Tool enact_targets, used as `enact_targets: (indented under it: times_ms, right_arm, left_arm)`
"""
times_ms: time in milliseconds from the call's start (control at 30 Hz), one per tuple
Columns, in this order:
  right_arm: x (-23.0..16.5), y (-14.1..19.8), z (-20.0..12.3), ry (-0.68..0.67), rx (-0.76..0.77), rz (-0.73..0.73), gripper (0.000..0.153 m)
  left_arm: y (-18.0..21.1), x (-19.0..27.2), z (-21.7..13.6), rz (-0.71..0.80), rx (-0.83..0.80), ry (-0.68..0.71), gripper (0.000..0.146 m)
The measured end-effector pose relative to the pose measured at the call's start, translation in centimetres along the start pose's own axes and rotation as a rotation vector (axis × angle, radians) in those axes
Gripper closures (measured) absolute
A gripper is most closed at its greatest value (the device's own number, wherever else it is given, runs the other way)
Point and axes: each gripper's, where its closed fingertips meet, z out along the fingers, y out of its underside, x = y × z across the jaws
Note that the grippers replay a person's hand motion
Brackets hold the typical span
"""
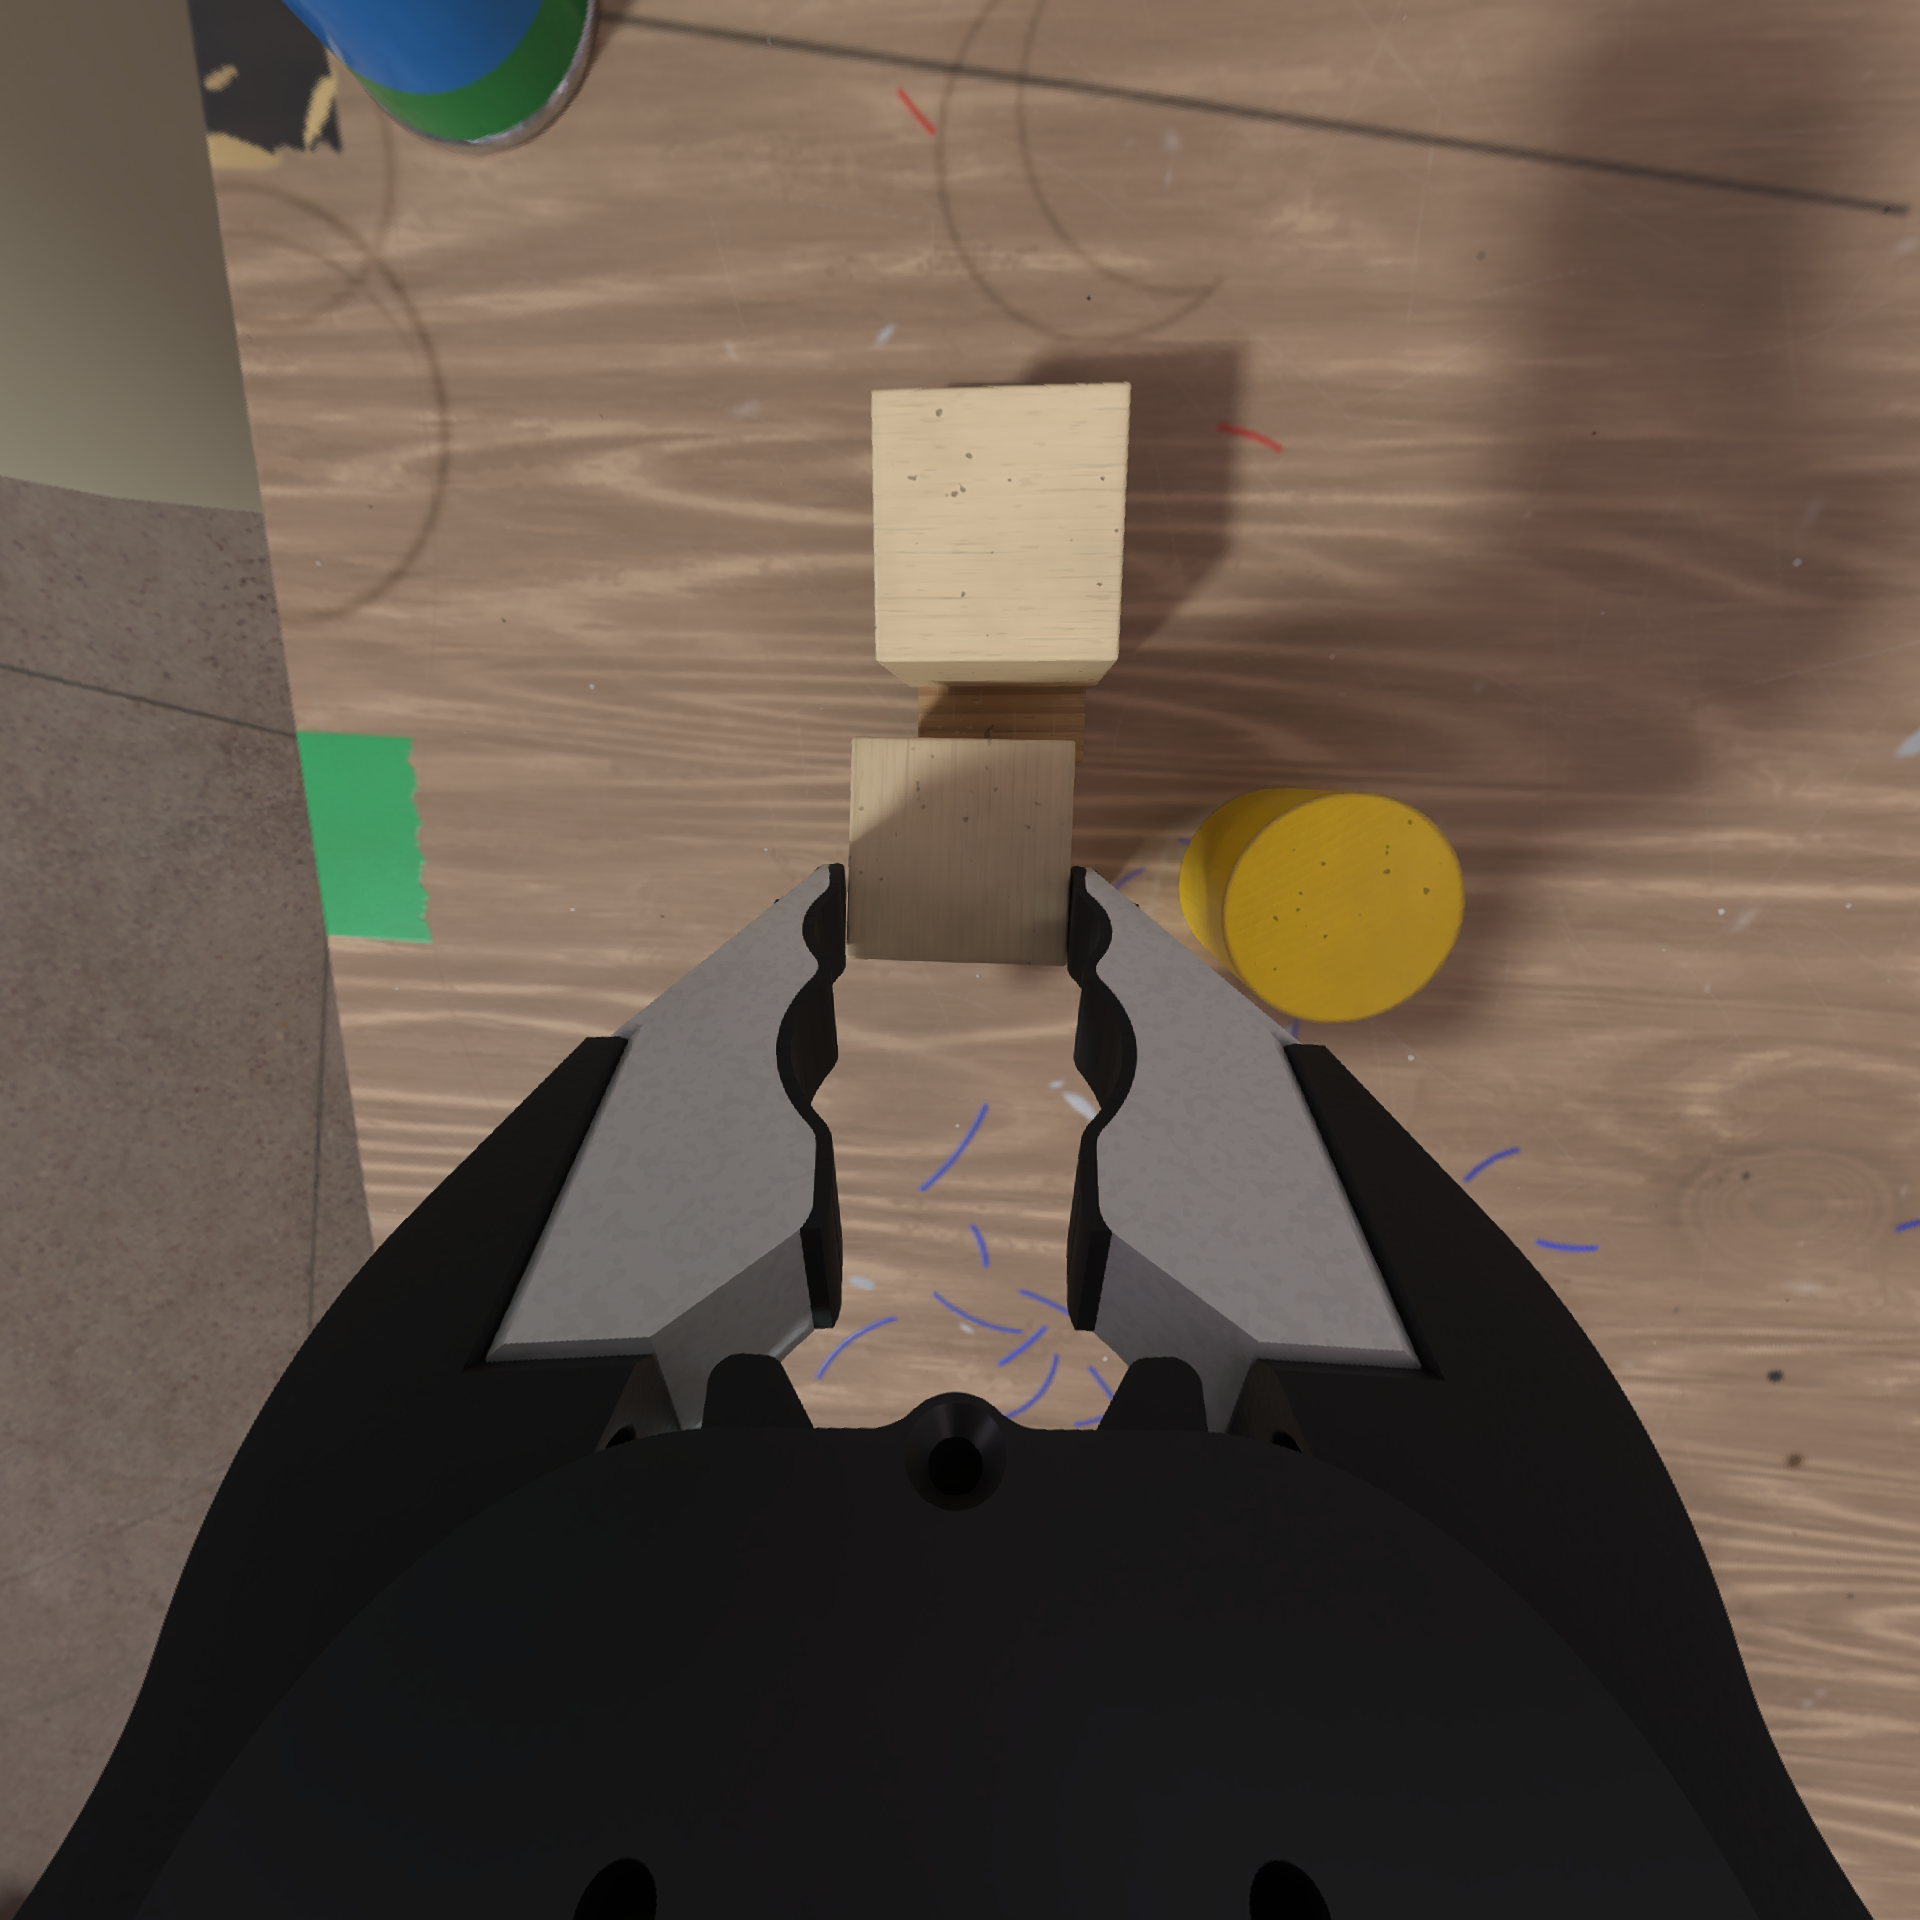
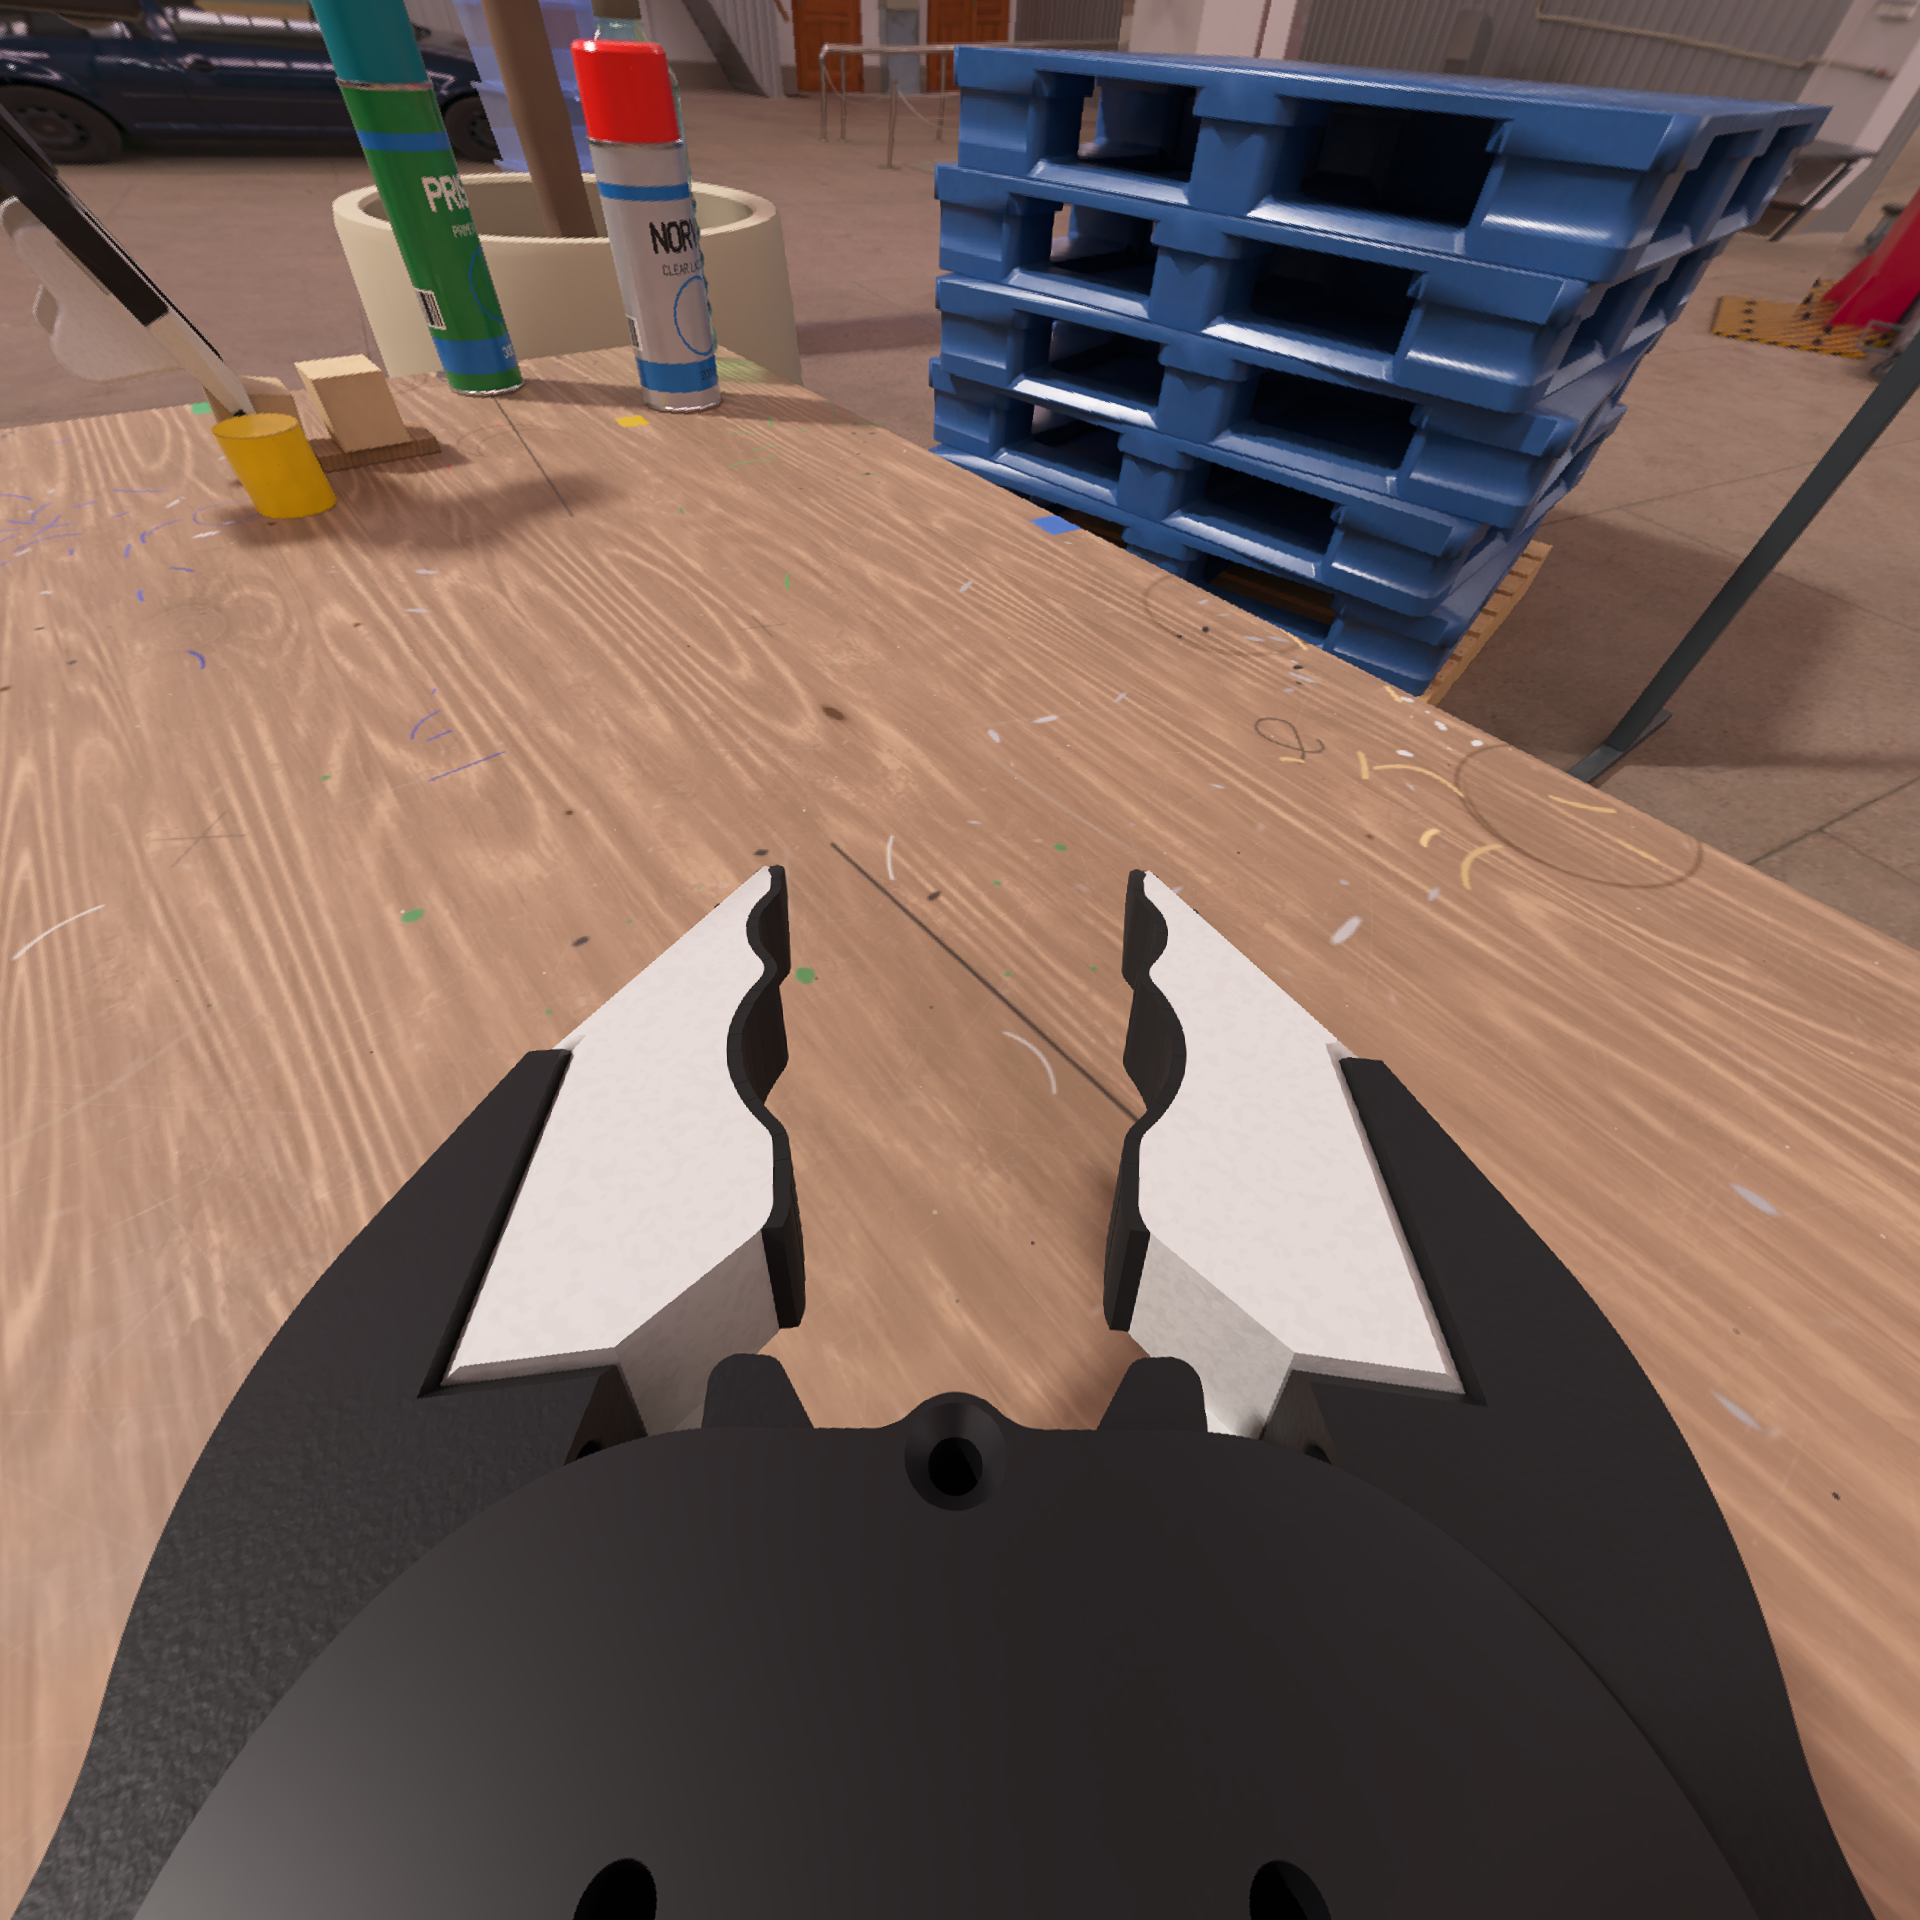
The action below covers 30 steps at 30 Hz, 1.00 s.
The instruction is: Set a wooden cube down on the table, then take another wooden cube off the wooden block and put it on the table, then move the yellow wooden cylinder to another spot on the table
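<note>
My left gripper (image 1: 958, 883) is shut on a pale wooden cube (image 1: 961, 847), with its fingertips pressed on the cube's two sides. I cannot tell whether the cube rests on the table (image 1: 1455, 1143). Just beyond it, a second pale cube (image 1: 997, 530) sits on a flat brown wooden block (image 1: 1003, 712). The yellow wooden cylinder (image 1: 1340, 904) stands on the table right of the held cube. In the right wrist view, the cylinder (image 2: 272, 465), second cube (image 2: 353, 400) and block (image 2: 374, 449) show far left. My right gripper (image 2: 956, 883) is open and empty above bare table.
A green spray can (image 2: 436, 260), a red-capped spray can (image 2: 655, 239) and a beige round tub (image 2: 561, 260) stand behind the block. Stacked blue pallets (image 2: 1299, 343) lie off the table's far edge. Green tape (image 1: 364, 831) marks the table's left edge.
</note>
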Motion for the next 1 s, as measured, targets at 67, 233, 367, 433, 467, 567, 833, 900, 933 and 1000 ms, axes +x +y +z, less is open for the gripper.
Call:
enact_targets:
  times_ms: [67,233,367,433,467,567,833,900,933,1000]
  right_arm:
    - [0.1,0.0,0.0,0.002,0.000,0.003,0.088]
    - [0.2,0.0,-0.1,-0.004,0.011,0.019,0.088]
    - [0.1,0.0,0.0,-0.012,0.011,0.022,0.088]
    - [0.1,0.0,0.0,-0.021,0.017,0.030,0.088]
    - [0.2,0.0,0.0,-0.026,0.022,0.036,0.088]
    - [0.2,0.0,0.0,-0.043,0.038,0.054,0.088]
    - [0.1,0.2,0.1,-0.058,0.039,0.017,0.088]
    - [0.1,0.3,0.3,-0.061,0.032,0.003,0.088]
    - [0.1,0.4,0.3,-0.061,0.025,-0.003,0.088]
    - [0.1,0.7,0.4,-0.055,0.011,-0.013,0.088]
  left_arm:
    - [-0.3,-0.2,-0.8,0.007,0.015,0.007,0.103]
    - [-2.8,-0.3,-6.5,0.082,0.152,0.016,0.103]
    - [-6.4,5.1,-13.0,0.352,0.331,0.119,0.103]
    - [-7.4,9.9,-14.8,0.571,0.370,0.195,0.103]
    - [-7.6,12.4,-15.1,0.683,0.366,0.224,0.103]
    - [-7.7,19.2,-14.2,0.968,0.321,0.314,0.103]
    - [-7.5,28.5,-8.1,1.368,0.230,0.504,0.103]
    - [-7.3,28.9,-6.6,1.422,0.195,0.500,0.103]
    - [-7.3,29.1,-6.0,1.444,0.183,0.496,0.103]
    - [-7.1,29.2,-4.8,1.474,0.161,0.498,0.103]
